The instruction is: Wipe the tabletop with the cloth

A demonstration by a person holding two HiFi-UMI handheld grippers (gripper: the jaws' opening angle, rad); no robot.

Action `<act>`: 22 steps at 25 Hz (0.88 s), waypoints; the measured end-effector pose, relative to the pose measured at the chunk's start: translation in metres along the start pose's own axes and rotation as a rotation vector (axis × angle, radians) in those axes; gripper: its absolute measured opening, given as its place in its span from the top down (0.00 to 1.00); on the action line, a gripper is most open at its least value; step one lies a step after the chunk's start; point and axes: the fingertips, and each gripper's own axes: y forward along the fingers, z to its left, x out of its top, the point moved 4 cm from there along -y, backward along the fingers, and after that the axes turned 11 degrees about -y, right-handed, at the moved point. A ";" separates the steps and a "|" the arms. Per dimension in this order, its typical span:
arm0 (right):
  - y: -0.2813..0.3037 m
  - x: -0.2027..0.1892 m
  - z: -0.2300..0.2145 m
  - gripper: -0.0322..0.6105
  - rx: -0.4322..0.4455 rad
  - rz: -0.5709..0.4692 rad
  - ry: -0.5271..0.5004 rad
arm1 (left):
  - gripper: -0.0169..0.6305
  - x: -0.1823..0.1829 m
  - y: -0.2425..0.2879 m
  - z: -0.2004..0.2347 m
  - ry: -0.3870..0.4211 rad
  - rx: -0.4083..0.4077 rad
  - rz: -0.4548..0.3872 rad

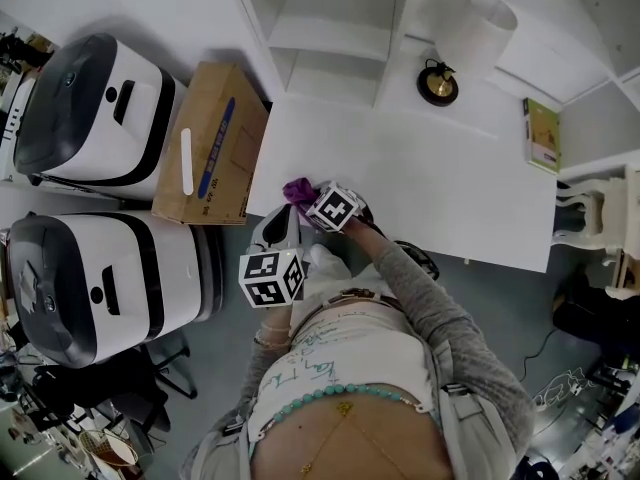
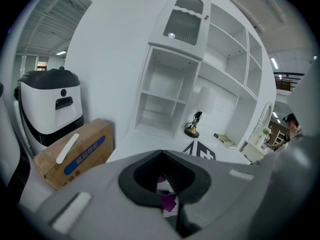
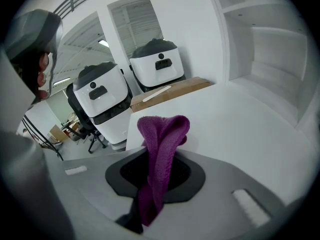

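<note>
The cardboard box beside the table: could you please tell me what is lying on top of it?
A flat white strip lies on the cardboard box, beside a long blue label. The box is closed, so whatever is inside it cannot be seen.

- The cloth point(image 3: 161, 149) is purple fabric with a rough, looped, towel-like pile and a matt look.
- The tabletop point(image 1: 430, 183) is white, smooth and matt, with only a soft sheen.
- The right gripper point(image 3: 152, 176) has a grey matt plastic shell around a black matt opening. The left gripper point(image 2: 167, 186) looks the same, with a ribbed pad showing inside.
- The box point(image 1: 212, 148) is dull brown cardboard with a blue printed strip.
- The two machines point(image 1: 95, 108) have glossy white plastic shells and dark, shiny tops.
- The lamp point(image 1: 438, 86) has a shiny brass-coloured metal base.
- The sleeve point(image 1: 440, 318) is grey knit cloth.
</note>
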 end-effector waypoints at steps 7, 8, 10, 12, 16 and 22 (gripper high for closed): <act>-0.014 -0.018 -0.002 0.82 -0.016 0.000 0.015 | 0.97 -0.007 0.001 -0.017 0.012 -0.014 0.007; -0.016 -0.021 -0.003 0.82 -0.019 0.000 0.016 | 0.97 -0.008 0.001 -0.019 0.013 -0.015 0.008; -0.021 -0.025 -0.004 0.82 -0.029 0.000 0.019 | 0.97 -0.008 0.003 -0.023 0.016 -0.019 0.011; -0.026 -0.030 -0.006 0.82 -0.038 -0.001 0.018 | 0.97 -0.009 0.005 -0.028 0.021 -0.024 0.013; -0.033 -0.041 -0.006 0.82 -0.049 0.003 0.021 | 0.97 -0.011 0.007 -0.037 0.028 -0.035 0.017; -0.044 -0.052 -0.007 0.82 -0.072 0.002 0.018 | 0.97 -0.015 0.010 -0.052 0.040 -0.055 0.025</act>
